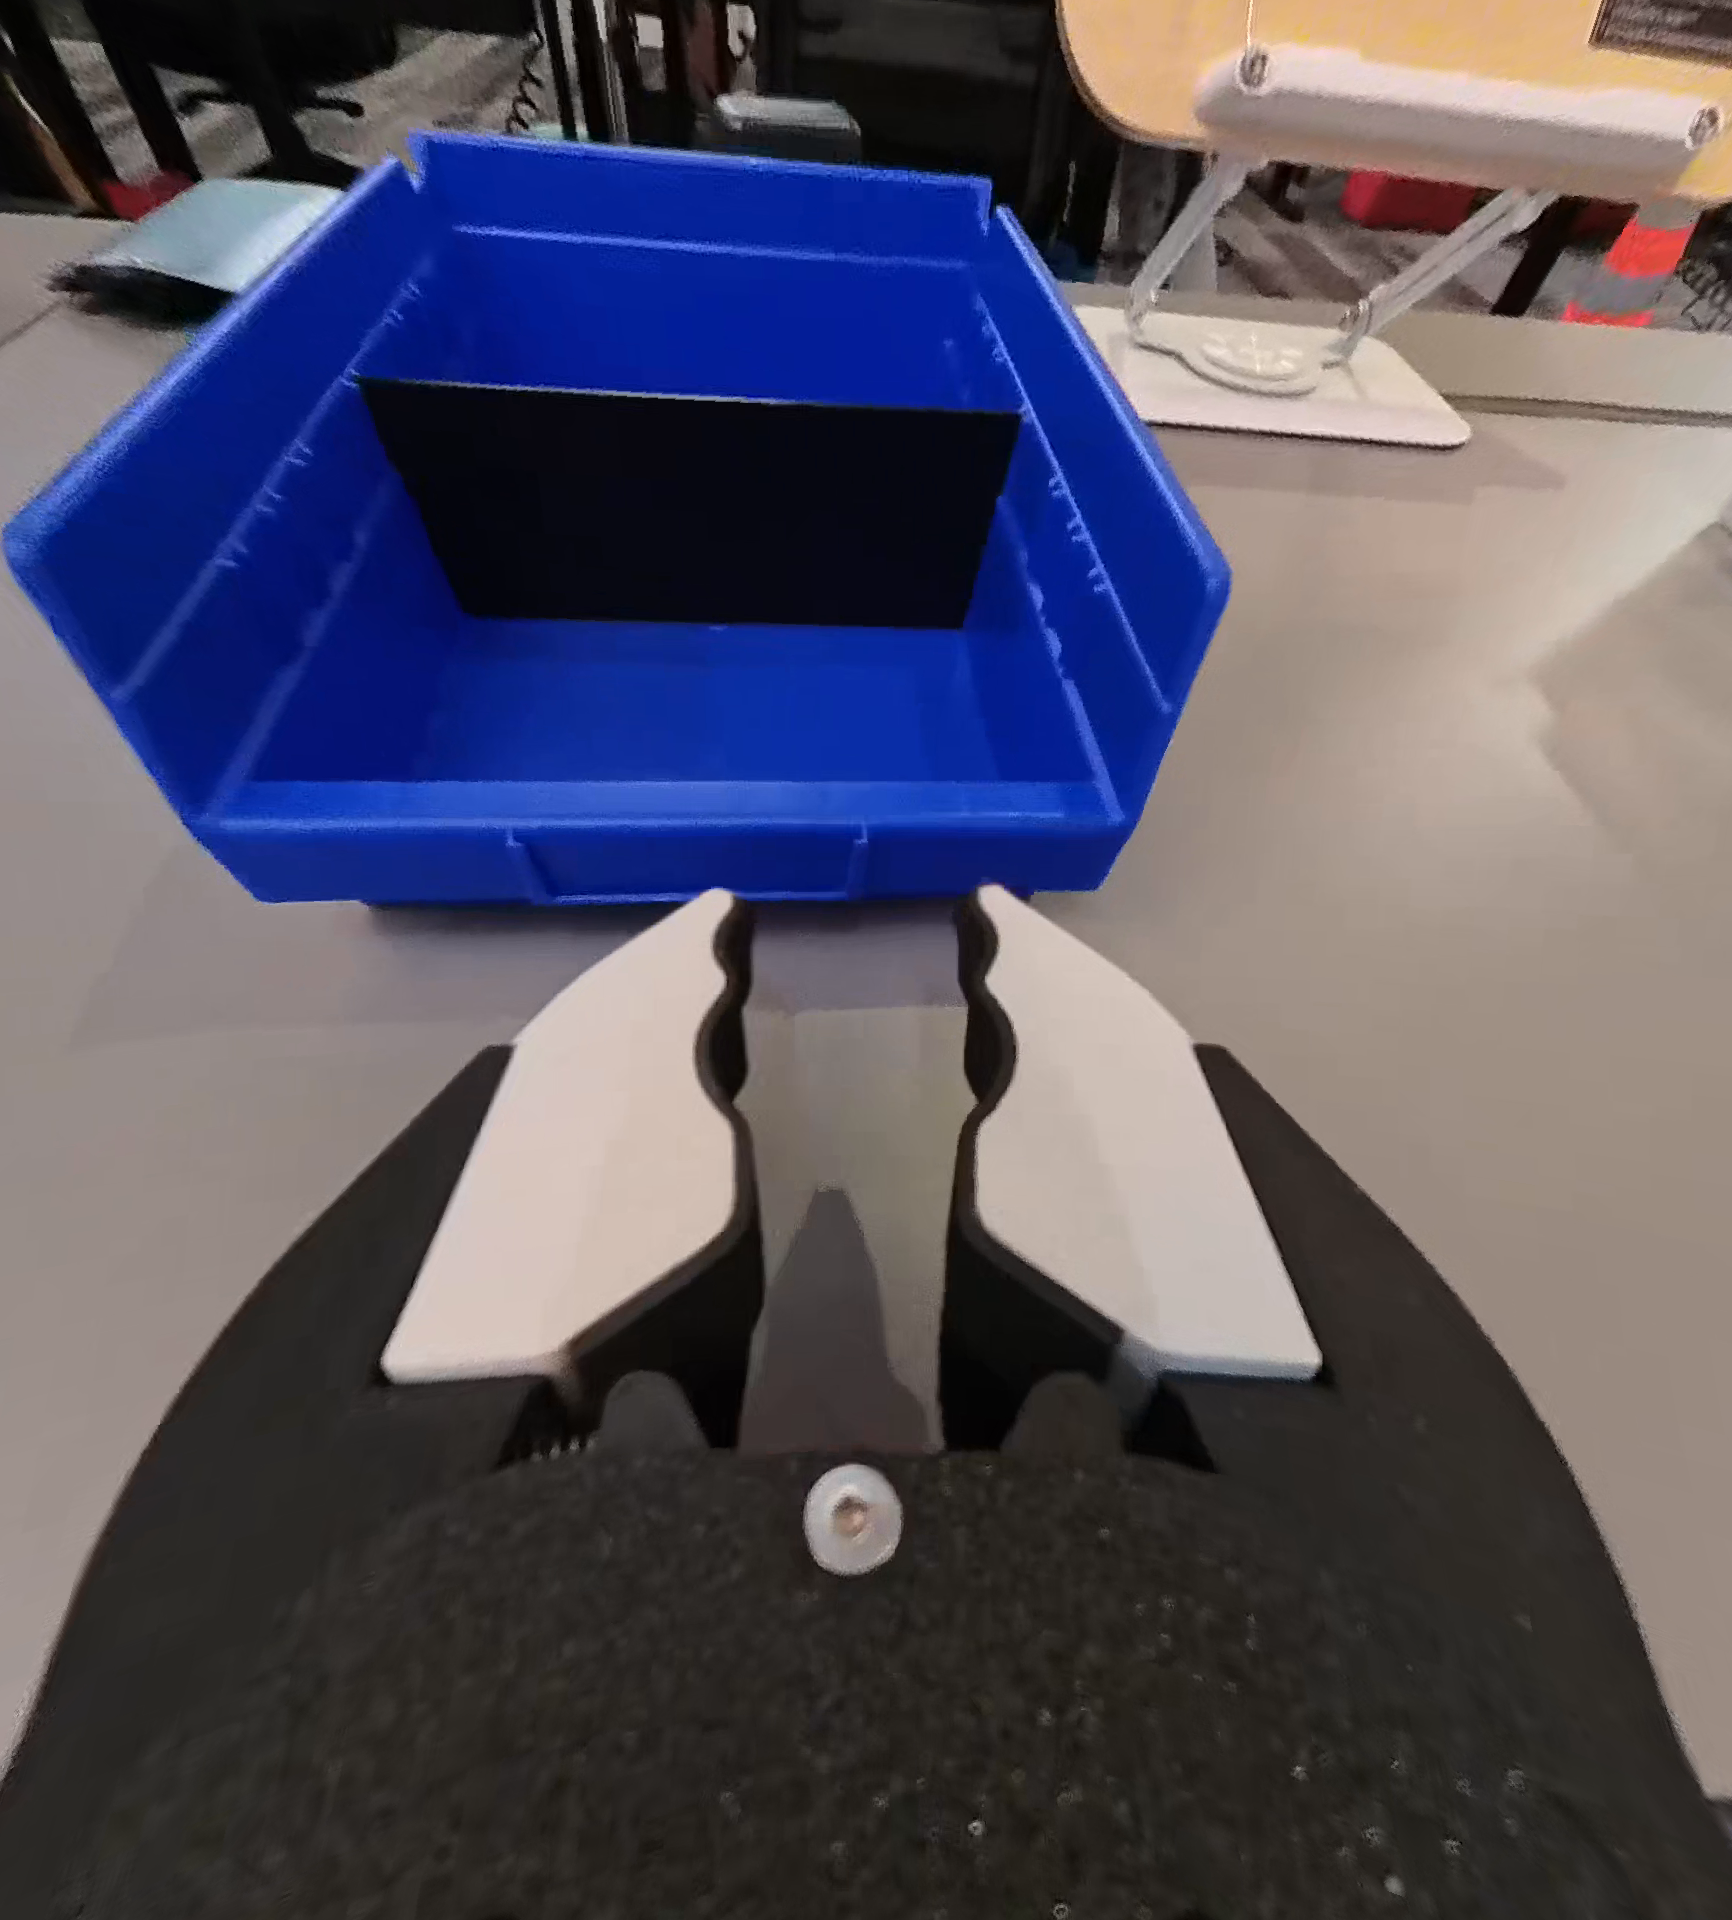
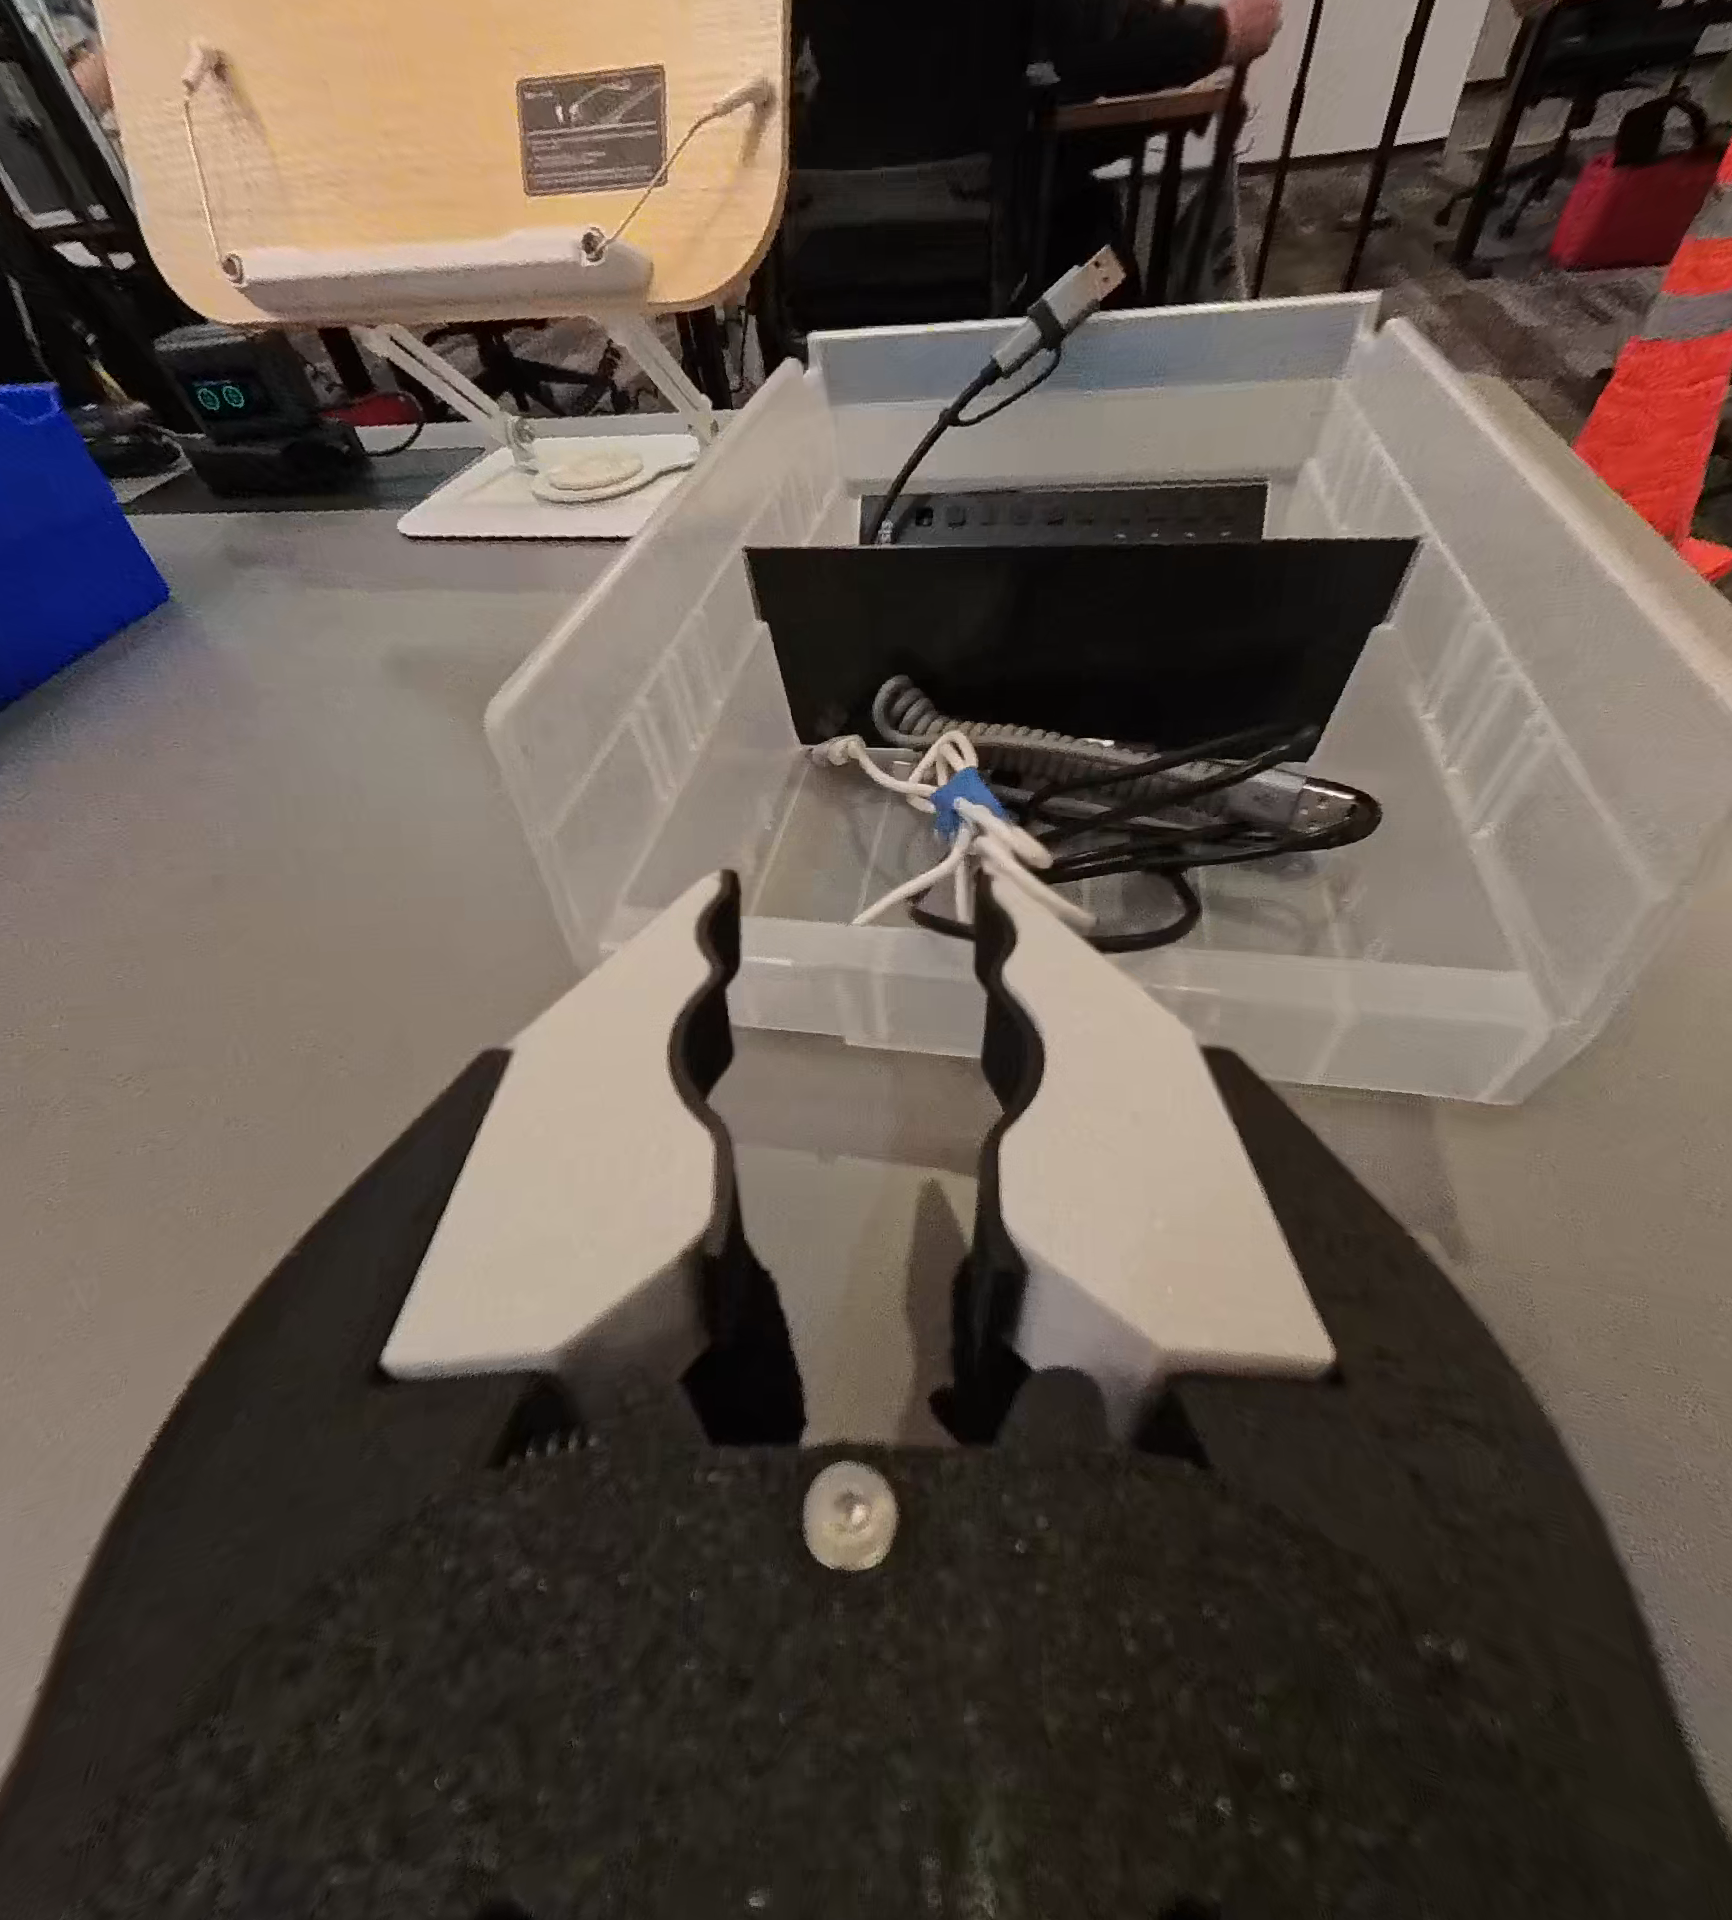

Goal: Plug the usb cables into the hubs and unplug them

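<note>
In the right wrist view a clear plastic bin stands on the grey table with a black divider across it. Behind the divider lies a dark USB hub; its black cable rises to a silver USB plug above the back wall. In front of the divider lie tangled cables: a white bundle with a blue tie, a grey coiled one and black ones. My right gripper is open and empty, just before the bin's front wall. My left gripper is open and empty, just before a blue bin.
The blue bin holds only a black divider; its corner also shows in the right wrist view. A wooden board on a white stand sits at the table's far edge. An orange cone stands beyond the table. My right fingertips sit around 55 cm from my left ones. My right gripper's tips are some 25 cm from the dark USB hub. From the right gripper's tips to the silver USB plug is close to 30 cm.
</note>
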